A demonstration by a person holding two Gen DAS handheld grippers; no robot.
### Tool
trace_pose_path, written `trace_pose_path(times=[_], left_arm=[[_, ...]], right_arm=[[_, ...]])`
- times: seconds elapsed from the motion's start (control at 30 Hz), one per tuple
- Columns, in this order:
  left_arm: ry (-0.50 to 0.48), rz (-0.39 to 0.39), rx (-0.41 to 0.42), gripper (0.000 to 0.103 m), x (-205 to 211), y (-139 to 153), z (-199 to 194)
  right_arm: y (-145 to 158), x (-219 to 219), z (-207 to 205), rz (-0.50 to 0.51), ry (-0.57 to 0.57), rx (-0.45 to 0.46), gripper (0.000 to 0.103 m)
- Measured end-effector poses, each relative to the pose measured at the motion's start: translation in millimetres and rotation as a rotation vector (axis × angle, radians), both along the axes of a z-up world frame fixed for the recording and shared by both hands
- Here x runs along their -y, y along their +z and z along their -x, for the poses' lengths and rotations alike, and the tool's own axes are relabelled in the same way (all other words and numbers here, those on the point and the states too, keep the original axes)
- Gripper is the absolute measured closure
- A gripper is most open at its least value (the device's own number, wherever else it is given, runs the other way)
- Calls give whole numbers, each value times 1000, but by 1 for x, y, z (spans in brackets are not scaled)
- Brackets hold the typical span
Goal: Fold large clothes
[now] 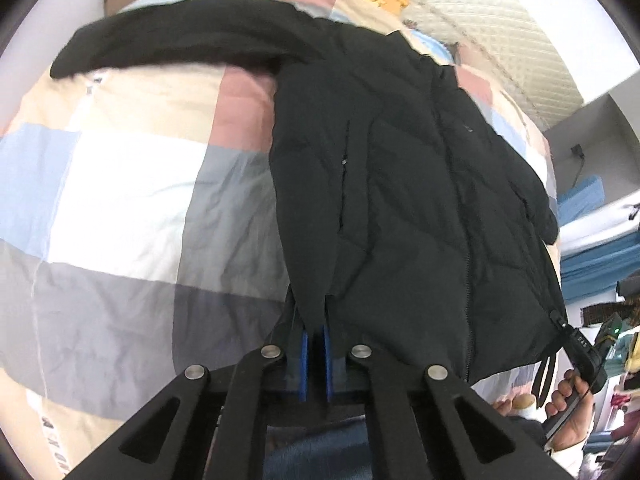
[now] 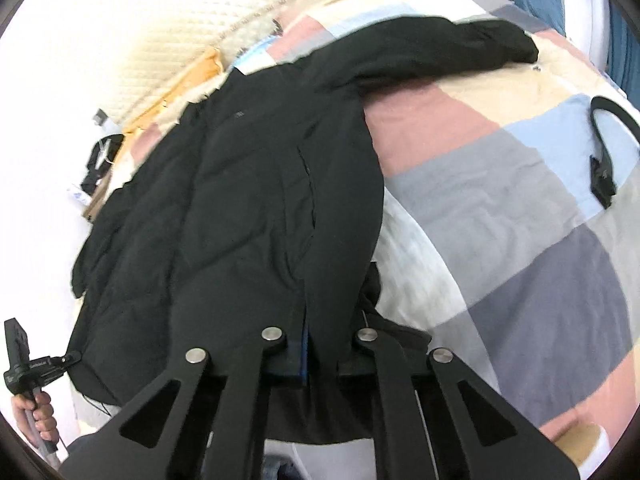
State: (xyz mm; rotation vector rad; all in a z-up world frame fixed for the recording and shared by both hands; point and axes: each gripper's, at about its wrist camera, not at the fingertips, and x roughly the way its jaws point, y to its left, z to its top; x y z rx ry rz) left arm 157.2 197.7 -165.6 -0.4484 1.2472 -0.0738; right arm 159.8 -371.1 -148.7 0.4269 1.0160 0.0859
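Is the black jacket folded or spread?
Spread: black jacket lies flat on the checked duvet, one sleeve stretched out sideways.

One black jacket (image 1: 400,184) lies ahead of the jaws, with two sleeves: one stretched out far beyond them, one folded along the body's far edge. One checked quilt (image 1: 120,184) spreads beneath. Two grippers, left gripper (image 1: 316,344) and right gripper (image 2: 320,340), each pinch one hem corner. One black strap (image 2: 604,148) lies to the right of the right jaws.
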Motion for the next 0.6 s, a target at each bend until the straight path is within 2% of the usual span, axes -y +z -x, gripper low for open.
trace_pose_path(times=[0.1, 0.23, 0.33, 0.53, 0.6], left_arm=[[-15, -7, 5, 99, 1, 7, 8], [-28, -36, -31, 100, 6, -5, 15], [-32, -73, -72, 100, 8, -16, 12], [-38, -126, -192, 99, 13, -44, 1], [-52, -153, -209, 99, 19, -48, 0]], right_arm=[[20, 3, 9, 15, 19, 15, 98], [19, 8, 4, 37, 18, -23, 98], [4, 7, -16, 72, 17, -89, 98], [-60, 21, -36, 78, -25, -287, 98], [-82, 31, -39, -5, -84, -343, 98]])
